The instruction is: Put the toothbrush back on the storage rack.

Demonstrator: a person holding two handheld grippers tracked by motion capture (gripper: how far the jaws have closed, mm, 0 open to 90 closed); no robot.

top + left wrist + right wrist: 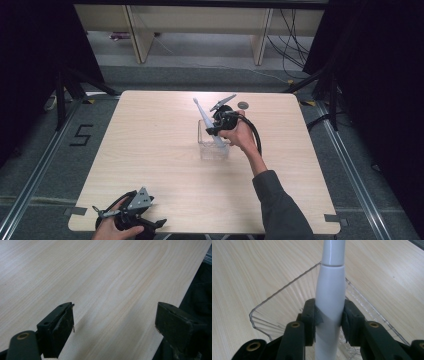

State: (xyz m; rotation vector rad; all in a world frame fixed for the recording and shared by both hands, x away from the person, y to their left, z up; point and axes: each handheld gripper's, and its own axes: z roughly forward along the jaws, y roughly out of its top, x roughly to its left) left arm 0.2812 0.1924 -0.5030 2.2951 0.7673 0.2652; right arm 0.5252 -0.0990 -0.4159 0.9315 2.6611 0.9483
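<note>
A white electric toothbrush (206, 120) leans with its lower end inside a clear plastic box (204, 145) at the middle of the wooden table (150, 145). My right gripper (218, 129) is shut on its handle just above the box. In the right gripper view the white handle (330, 297) stands squeezed between the two black pads (310, 320), over the ribbed clear box (277, 312). My left gripper (159, 223) rests at the table's near left edge, open and holding nothing. In the left gripper view its gripper (115, 322) stands wide over bare wood.
A small round dark disc (243, 105) lies on the table behind the right hand. Black curtains flank both sides, and cables run across the floor beyond the table. The left gripper's right jaw hangs past the table's edge (172, 312).
</note>
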